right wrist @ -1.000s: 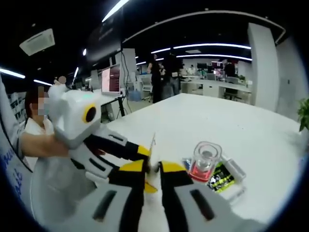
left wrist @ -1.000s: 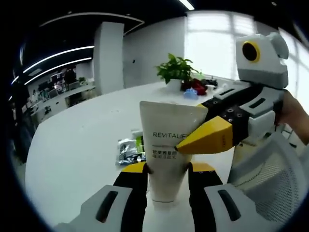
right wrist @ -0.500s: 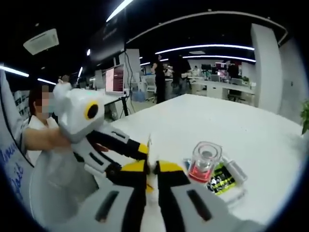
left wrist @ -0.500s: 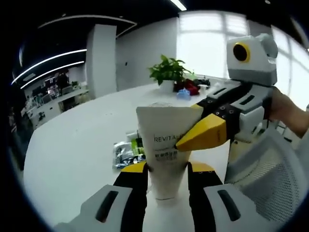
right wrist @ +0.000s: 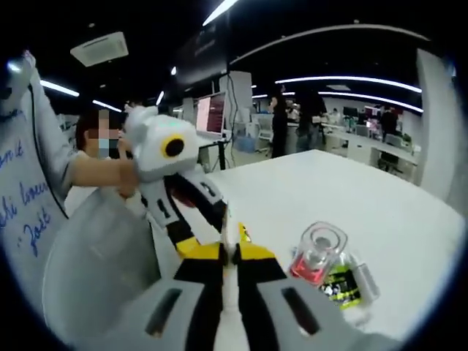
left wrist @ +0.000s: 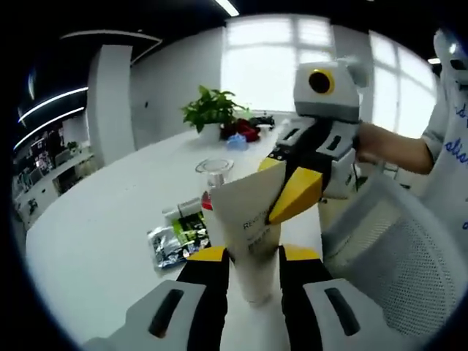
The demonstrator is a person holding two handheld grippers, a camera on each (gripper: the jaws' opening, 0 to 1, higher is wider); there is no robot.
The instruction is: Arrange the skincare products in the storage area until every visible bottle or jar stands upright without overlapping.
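So both grippers are on the same white tube right now, held above the white table. In the left gripper view the left gripper has its 2 yellow-tipped fingers clamped on the tube's lower body, cap end down near 6 o'clock and the flat crimped end pointing up. The right gripper comes in from 2 o'clock and pinches the tube's upper corner, a person's hand behind it. In the right gripper view that gripper's own fingers are closed tight on the thin edge of the tube, which shows edge-on as a pale sliver, and the left gripper reaches in from 10 o'clock. On the table past the tube, around 10 o'clock in the left gripper view, there's a clear jar with red stuff low inside, standing upright, plus some sachets lying flat beside it. A potted plant sits far back on the table.
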